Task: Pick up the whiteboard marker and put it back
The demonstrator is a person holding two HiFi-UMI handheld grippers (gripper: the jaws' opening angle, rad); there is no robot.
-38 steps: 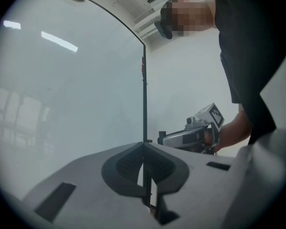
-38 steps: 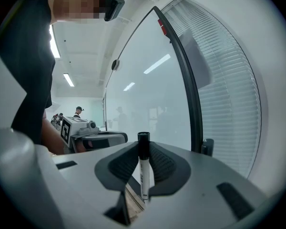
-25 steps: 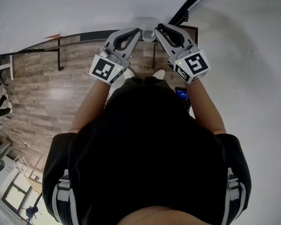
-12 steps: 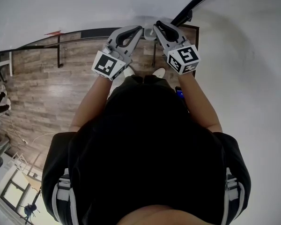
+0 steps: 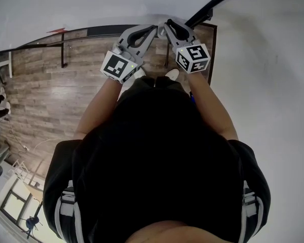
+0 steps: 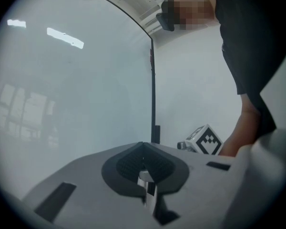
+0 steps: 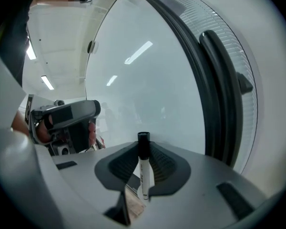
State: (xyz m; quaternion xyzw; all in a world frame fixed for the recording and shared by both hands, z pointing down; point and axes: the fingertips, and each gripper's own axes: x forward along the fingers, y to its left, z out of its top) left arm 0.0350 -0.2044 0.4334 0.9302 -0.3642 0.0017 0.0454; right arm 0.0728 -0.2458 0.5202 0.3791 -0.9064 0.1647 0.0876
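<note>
Right claw (image 7: 143, 163) is pinching the whiteboard marker (image 7: 145, 175) between its two pads, and it looks like a proper grip. The marker stands upright in the jaws, with the black cap on top poking just past the tips and the white barrel running down through the gap. Left claw (image 6: 144, 162) has its jaws pressed together with nothing caught in them, as far as its own view shows. It sits just beside the right one, both held out in front of the person's chest and aimed at the whiteboard (image 7: 148, 75). In the head view the two are nearly tip to tip above the wood floor (image 5: 50, 100).

So my read is that the pickup is done and we're in the "put it back" half. The marker is off any surface, up in the air close to the board, near a dark frame (image 7: 224, 94) running along the right side.

Thing is, I can't spot a tray, ledge or holder in any view, so I can't say where "back" is. The next move needs the right claw to carry the marker to its resting spot and probably tip it so the barrel lies flat. Then it should set it down gently and only after that spread the jaws. Open early and it drops to the floor. Left claw looks like a spectator here.
</note>
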